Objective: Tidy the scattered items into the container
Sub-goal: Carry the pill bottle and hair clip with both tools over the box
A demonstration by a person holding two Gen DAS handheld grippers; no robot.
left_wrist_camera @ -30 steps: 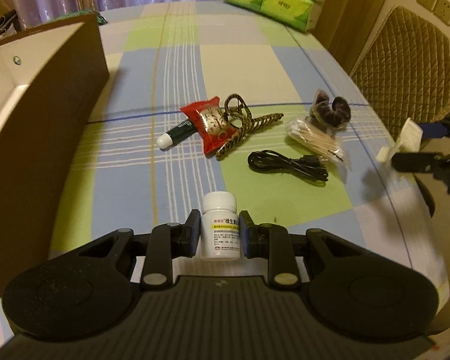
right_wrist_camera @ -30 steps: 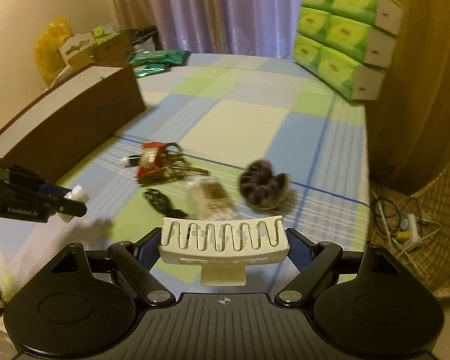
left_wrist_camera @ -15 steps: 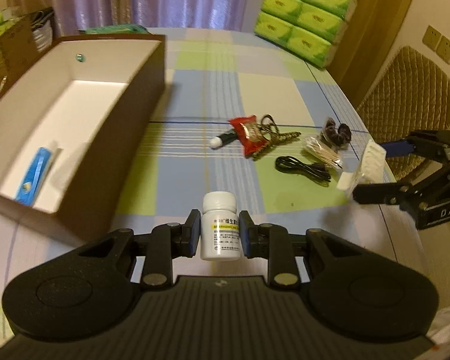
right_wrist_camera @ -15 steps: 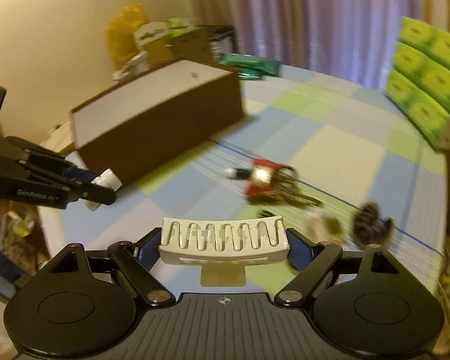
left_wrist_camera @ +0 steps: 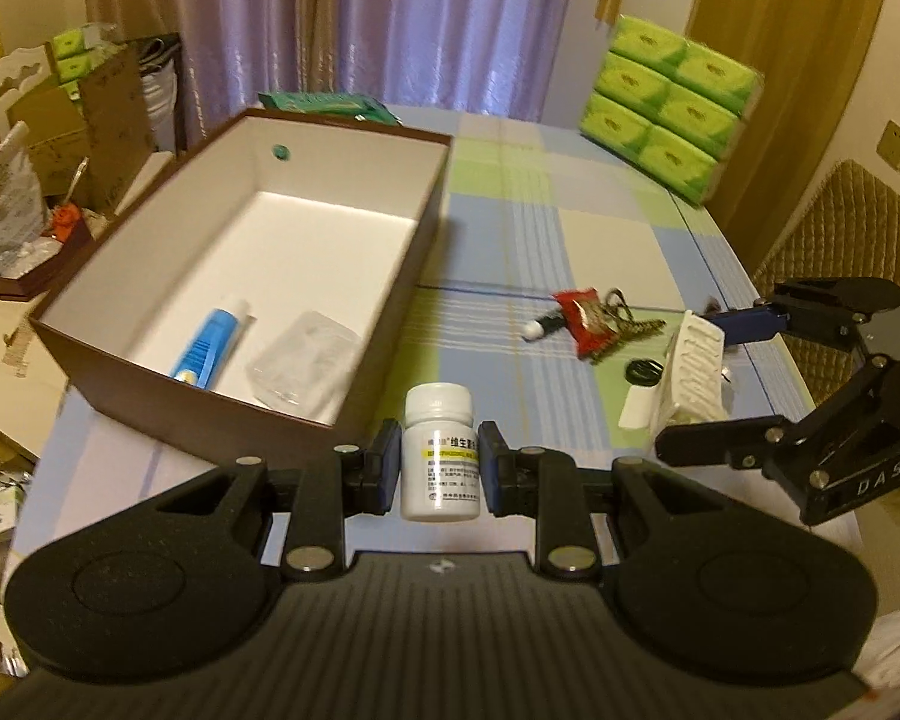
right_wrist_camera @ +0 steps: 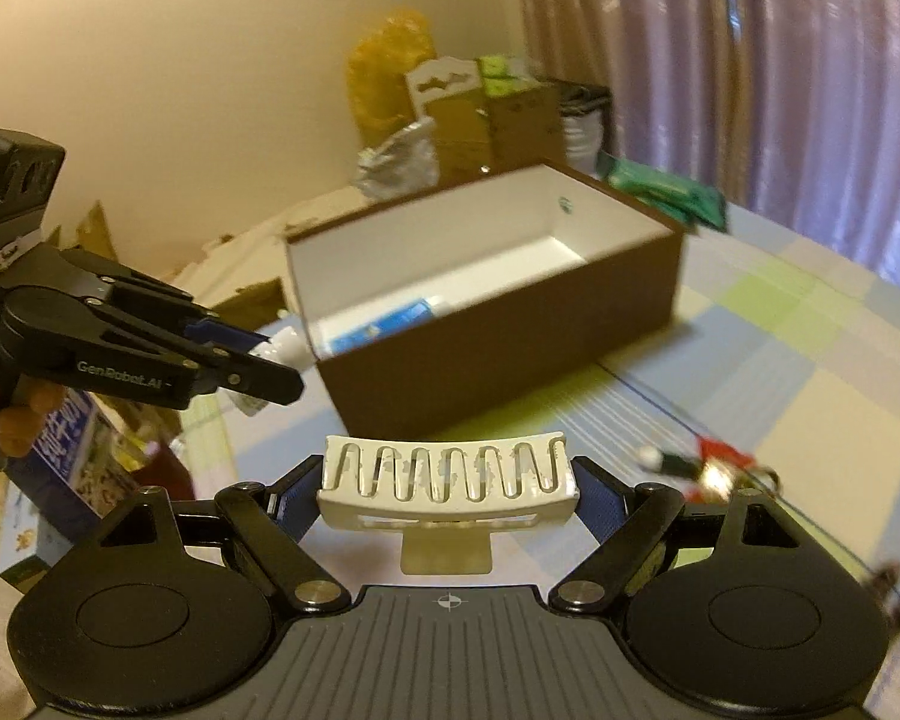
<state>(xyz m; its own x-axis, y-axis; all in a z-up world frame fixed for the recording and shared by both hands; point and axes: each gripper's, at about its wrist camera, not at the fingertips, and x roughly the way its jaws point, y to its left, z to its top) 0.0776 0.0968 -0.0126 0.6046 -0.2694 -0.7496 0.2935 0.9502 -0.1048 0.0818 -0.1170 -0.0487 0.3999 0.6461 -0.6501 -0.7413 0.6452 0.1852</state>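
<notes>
My left gripper (left_wrist_camera: 439,468) is shut on a white pill bottle (left_wrist_camera: 439,456) and hangs in the air near the front wall of the brown box (left_wrist_camera: 222,414). Inside the white-lined box lie a blue tube (left_wrist_camera: 210,345) and a clear plastic packet (left_wrist_camera: 306,360). My right gripper (right_wrist_camera: 447,495) is shut on a white hair claw clip (right_wrist_camera: 447,480), which also shows in the left wrist view as the clip (left_wrist_camera: 696,366). On the checked cloth lie a red snack packet (left_wrist_camera: 585,315), a lip balm stick (left_wrist_camera: 543,327), a brown hair claw (left_wrist_camera: 630,327) and a black cable (left_wrist_camera: 645,371).
Green tissue packs (left_wrist_camera: 669,102) are stacked at the far right of the table. A quilted chair back (left_wrist_camera: 840,240) stands beyond the right edge. Cardboard boxes and bags (left_wrist_camera: 60,120) crowd the left side. A hand (right_wrist_camera: 0,408) holds the left gripper handle (right_wrist_camera: 120,354).
Both grippers have risen and swung left toward the box, each still holding its item. The box's inside now shows fully, and the scattered items have dropped back to the right.
</notes>
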